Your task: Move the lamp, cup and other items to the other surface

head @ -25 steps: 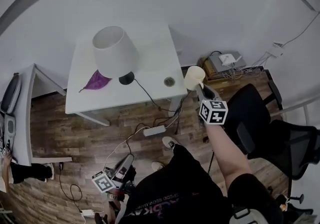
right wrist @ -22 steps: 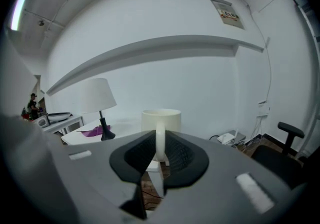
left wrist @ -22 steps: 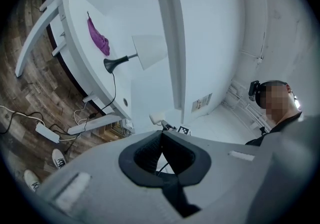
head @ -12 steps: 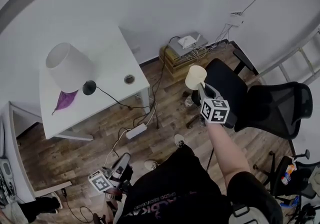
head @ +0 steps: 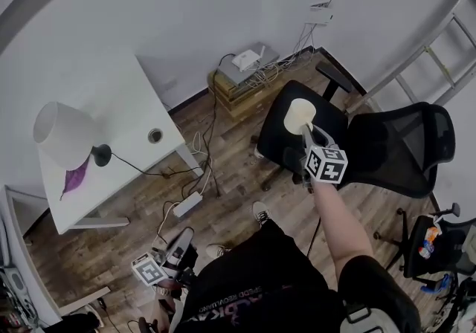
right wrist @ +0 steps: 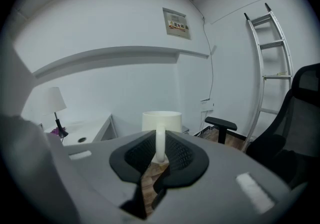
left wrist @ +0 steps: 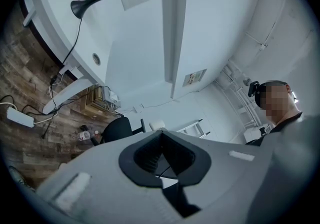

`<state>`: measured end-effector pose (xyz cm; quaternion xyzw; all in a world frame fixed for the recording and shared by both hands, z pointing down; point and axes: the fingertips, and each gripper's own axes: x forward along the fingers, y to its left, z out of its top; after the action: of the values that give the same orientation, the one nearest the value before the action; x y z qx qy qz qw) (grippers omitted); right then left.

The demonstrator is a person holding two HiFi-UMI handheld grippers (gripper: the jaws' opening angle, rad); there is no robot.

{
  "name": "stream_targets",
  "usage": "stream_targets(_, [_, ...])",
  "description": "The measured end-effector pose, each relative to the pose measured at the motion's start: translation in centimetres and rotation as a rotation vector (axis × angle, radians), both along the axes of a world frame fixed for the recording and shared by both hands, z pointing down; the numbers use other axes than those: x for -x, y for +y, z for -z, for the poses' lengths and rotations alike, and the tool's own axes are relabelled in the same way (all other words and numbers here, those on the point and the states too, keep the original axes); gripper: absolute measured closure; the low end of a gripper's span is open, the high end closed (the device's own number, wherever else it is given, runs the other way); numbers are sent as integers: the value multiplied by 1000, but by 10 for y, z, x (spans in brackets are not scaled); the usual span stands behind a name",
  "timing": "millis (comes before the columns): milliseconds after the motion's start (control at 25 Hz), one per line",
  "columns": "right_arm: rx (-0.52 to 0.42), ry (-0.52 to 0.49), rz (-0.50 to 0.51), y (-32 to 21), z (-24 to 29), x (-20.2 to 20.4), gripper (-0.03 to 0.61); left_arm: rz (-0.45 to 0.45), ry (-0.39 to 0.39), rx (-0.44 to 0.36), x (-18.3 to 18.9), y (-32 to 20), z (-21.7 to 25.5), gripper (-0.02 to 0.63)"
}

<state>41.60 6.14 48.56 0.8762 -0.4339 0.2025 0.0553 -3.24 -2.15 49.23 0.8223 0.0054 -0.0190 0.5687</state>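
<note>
Ahead, outstretched right gripper (head: 306,130) with cup (head: 298,115).

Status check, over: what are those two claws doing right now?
Right gripper shut on handle of cream cup, held above black office chair. Left gripper shut, empty. White-shaded table lamp on white desk.

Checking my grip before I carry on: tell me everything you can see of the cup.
The cup is a plain cream mug, matte like ceramic, with a wide round mouth and one loop handle. It is upright, mouth up, and looks empty from above. The right gripper is shut on its handle, a pad on each side; nothing else touches it. It hangs in the air over the black chair seat, away from the white table.
</note>
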Motion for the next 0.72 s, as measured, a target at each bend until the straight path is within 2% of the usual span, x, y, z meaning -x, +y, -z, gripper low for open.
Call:
stream_targets(120, [14, -11, -29, 19, -8, -36, 523, -1, 3, 35, -31, 8, 1, 621])
stream_targets(400, [63, -45, -59, 50, -39, -120, 523, -9, -37, 51, -103, 30, -10, 621])
stream_targets(520, [85, -58, -56, 56, -58, -153, 523, 5, -44, 62, -128, 33, -19, 621])
stream_targets(720, [130, -92, -34, 58, -97, -199, 523, 7, -102, 68, -177, 44, -26, 621])
